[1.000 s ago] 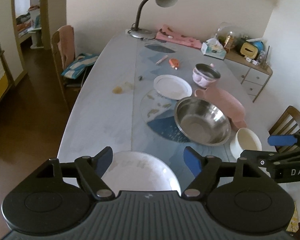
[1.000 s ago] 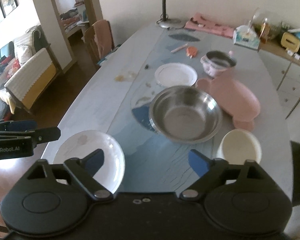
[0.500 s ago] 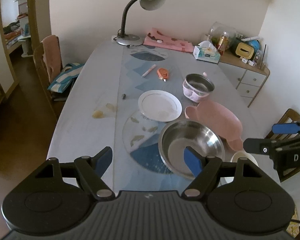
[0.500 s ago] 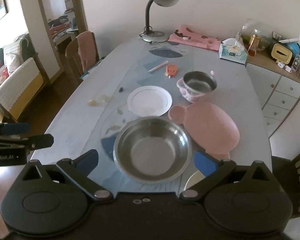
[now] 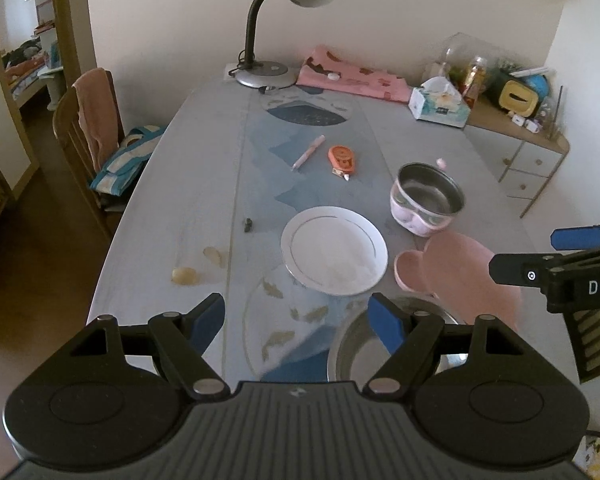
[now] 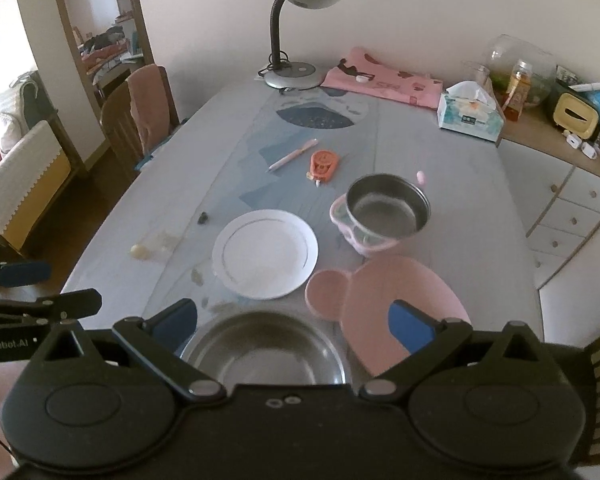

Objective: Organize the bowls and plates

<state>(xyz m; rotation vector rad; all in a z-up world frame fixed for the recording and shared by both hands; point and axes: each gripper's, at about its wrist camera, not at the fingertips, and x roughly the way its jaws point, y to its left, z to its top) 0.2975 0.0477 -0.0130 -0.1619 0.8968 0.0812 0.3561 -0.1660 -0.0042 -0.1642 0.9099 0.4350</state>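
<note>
Steel, rigid and likely slippery, the bowl (image 6: 264, 346) sits just below the empty, wide-spread right gripper (image 6: 292, 322); pinch its rim.

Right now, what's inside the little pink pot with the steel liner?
The pink pot looks empty: bare steel bottom and far wall show, with no food or utensil seen. Its near rim hides the near inside wall.

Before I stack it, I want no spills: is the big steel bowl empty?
Looks empty. The right wrist view shows the steel bowl with bare metal inside, upright on the table; its near part is hidden behind the right gripper.
</note>
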